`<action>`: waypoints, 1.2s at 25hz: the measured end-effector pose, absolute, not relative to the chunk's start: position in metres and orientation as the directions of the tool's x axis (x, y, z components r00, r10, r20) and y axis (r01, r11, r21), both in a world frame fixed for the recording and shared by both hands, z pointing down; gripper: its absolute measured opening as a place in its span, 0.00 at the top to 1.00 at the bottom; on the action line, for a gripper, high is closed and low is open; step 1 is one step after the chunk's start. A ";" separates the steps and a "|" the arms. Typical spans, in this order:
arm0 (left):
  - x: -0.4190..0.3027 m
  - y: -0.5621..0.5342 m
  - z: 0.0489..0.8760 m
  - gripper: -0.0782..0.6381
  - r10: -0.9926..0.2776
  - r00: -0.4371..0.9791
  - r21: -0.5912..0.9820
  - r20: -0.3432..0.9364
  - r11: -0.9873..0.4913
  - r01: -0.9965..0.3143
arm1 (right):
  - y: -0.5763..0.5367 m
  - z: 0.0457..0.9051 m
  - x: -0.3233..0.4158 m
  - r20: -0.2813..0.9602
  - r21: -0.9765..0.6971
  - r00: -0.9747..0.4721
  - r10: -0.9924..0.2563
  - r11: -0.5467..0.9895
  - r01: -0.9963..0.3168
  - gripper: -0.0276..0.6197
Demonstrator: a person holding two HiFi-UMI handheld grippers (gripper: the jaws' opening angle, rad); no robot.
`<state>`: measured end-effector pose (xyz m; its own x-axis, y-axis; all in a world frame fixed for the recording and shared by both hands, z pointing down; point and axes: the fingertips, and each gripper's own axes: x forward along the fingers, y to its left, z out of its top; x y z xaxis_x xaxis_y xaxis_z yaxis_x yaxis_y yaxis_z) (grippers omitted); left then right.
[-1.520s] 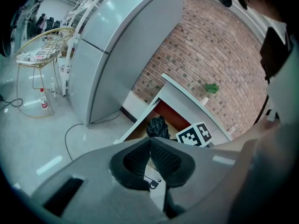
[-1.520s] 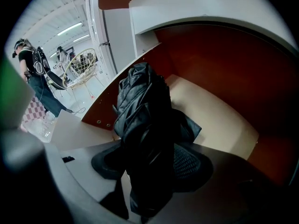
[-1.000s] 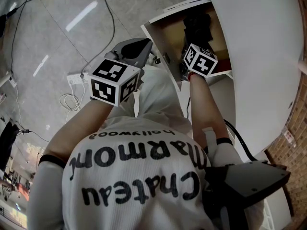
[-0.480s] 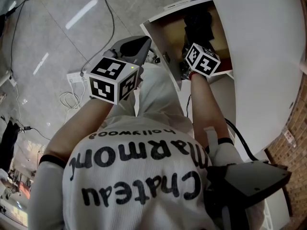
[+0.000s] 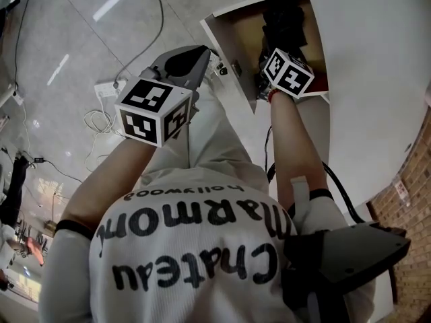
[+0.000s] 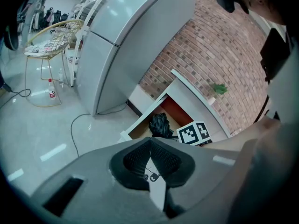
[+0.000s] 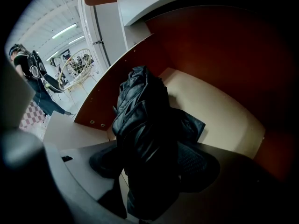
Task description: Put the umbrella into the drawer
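A black folded umbrella (image 5: 283, 20) lies inside the open wooden drawer (image 5: 230, 46), against its brown floor (image 7: 219, 111). My right gripper (image 5: 269, 54), under its marker cube, reaches down into the drawer. Its jaws are opening, and the umbrella (image 7: 140, 120) runs between the two pads without being pressed. The right gripper (image 7: 152, 168) stands at the umbrella's near end. My left gripper (image 5: 196, 58) hovers outside the drawer's left wall, over the person's white clothing. The left gripper (image 6: 150, 143) is shut with nothing in it, and past it the umbrella (image 6: 160, 124) shows in the drawer.
A large white rounded top (image 5: 363, 79) overhangs the drawer on the right. A power strip with cables (image 5: 108, 89) lies on the shiny floor at left. A grey fridge (image 6: 121, 41), a yellow wire stand (image 6: 51, 41) and a brick wall (image 6: 210, 45) are further off.
The head view has tilted, so drawer and both grippers sit slightly higher in it. The left gripper has rolled a little. The right gripper stays in the drawer at the umbrella.
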<state>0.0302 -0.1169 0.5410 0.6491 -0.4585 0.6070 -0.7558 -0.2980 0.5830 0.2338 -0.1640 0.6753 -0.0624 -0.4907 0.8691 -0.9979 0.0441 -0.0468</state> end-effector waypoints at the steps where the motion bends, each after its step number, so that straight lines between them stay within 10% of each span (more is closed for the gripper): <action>1: 0.030 -0.118 0.541 0.87 -0.462 0.647 0.584 0.607 -0.293 -0.757 | -0.164 0.675 0.232 0.869 -0.046 -0.067 -0.491 0.054 -0.997 0.53; 30: 0.031 -0.134 0.467 0.87 -0.520 0.652 0.523 0.552 -0.393 -0.756 | -0.119 0.647 0.228 0.917 0.010 0.010 -0.398 -0.004 -1.000 0.52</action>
<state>0.0312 -0.1336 0.4674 0.6521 -0.5196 0.5521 -0.7561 -0.3930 0.5233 0.2275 -0.1192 0.6470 0.0105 -0.3982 0.9172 -0.9999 -0.0041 0.0097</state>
